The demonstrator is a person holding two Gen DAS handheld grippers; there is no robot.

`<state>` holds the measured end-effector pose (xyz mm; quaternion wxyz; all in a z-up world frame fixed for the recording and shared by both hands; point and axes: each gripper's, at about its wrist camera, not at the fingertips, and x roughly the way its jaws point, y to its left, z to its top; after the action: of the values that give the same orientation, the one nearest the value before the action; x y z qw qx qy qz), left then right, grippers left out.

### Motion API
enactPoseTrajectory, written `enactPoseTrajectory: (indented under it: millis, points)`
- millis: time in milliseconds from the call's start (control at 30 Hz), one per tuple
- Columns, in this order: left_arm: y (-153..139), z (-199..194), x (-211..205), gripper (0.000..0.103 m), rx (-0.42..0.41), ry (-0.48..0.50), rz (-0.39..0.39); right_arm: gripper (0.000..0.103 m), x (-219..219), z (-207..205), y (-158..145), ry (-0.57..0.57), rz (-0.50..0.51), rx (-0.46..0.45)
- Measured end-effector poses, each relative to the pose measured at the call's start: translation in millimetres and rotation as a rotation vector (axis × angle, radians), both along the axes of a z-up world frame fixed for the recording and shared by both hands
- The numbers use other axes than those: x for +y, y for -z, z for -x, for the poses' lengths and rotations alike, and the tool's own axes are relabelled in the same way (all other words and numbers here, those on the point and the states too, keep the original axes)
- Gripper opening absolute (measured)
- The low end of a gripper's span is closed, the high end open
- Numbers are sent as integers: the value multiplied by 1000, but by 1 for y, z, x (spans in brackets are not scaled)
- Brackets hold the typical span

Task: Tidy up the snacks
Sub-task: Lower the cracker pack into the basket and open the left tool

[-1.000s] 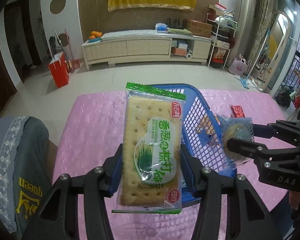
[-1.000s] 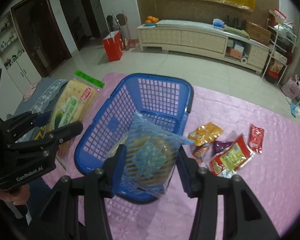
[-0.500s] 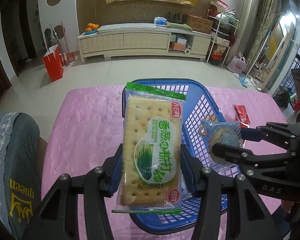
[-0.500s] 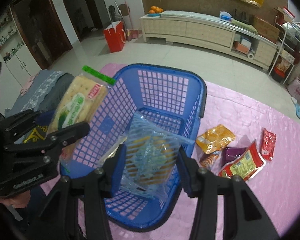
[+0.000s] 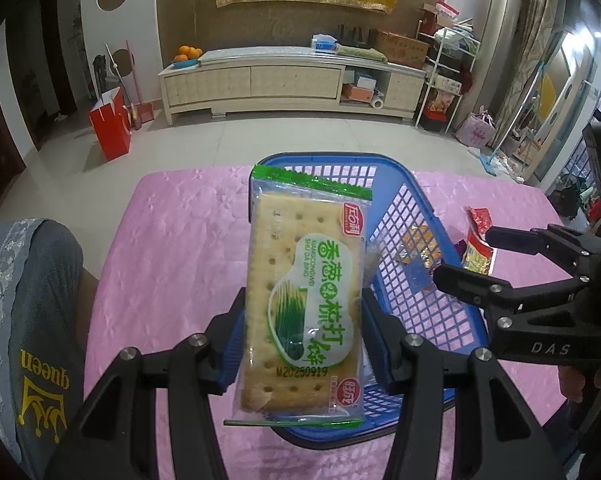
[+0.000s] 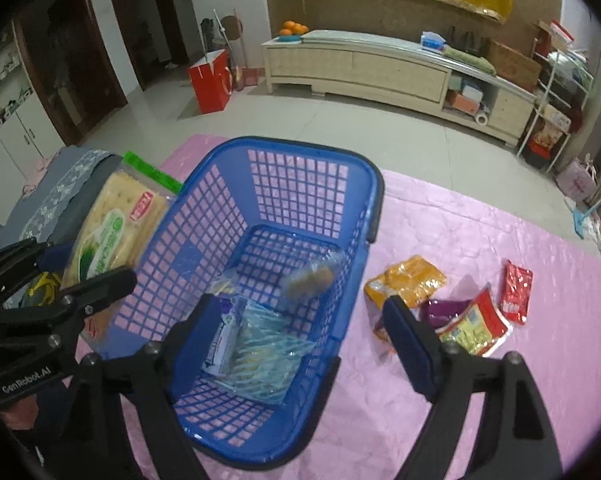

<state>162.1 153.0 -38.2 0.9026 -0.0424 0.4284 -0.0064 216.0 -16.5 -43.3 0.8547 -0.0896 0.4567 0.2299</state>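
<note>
My left gripper [image 5: 302, 344] is shut on a green-labelled cracker pack [image 5: 304, 300], held upright above the near left rim of the blue mesh basket [image 5: 420, 296]. The pack also shows in the right wrist view [image 6: 112, 232], left of the basket [image 6: 300, 184]. My right gripper [image 6: 300, 336] is open and empty above the basket's near end. A clear blue-striped snack bag [image 6: 260, 344] lies on the basket floor, with a round biscuit pack [image 6: 310, 278], blurred, beside it.
Several snack packets lie on the pink tablecloth [image 6: 480, 240] right of the basket: an orange one [image 6: 406, 282], a purple one [image 6: 444, 308], a red-yellow one [image 6: 474, 322] and a small red one [image 6: 516, 292]. A grey cushioned chair [image 5: 24, 320] stands at the table's left.
My right gripper has opened and the clear striped bag has dropped into the basket. My left gripper has carried the cracker pack closer over the basket.
</note>
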Motion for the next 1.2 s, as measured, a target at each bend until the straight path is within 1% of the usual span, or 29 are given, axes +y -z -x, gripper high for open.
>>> enactPoseTrajectory:
  millis: [67,200,333,467,600,733,967,1133,1167,1200]
  points:
    - [-3,2,-4,50,-7,7,-3,86,-6,2,-4,5,-12,2]
    - [-7,3,-14,50,-14,21,-5,86,-14,8,-9,14,-4,-4]
    - [-9,0,-27,50,-15,43,-13,86,-21,12,-9,18,9,-9]
    - [-6,-6,-34,50,-12,54,-10,86,-27,12,-7,25,0,-1]
    - [1,-16,-39,50,1,60,0,86,-33,8,0,40,22,6]
    - [13,-26,-44,50,35,65,15,86,-39,2,8,48,23,20]
    - [27,-43,-49,50,70,71,21,86,-51,-8,19,73,21,36]
    - [32,-53,-53,50,89,89,28,86,-62,-14,22,103,1,45]
    - [32,-54,-54,50,89,96,33,86,-64,-15,23,108,4,46]
    - [32,-55,-54,56,88,99,32,86,-65,-17,23,112,8,45]
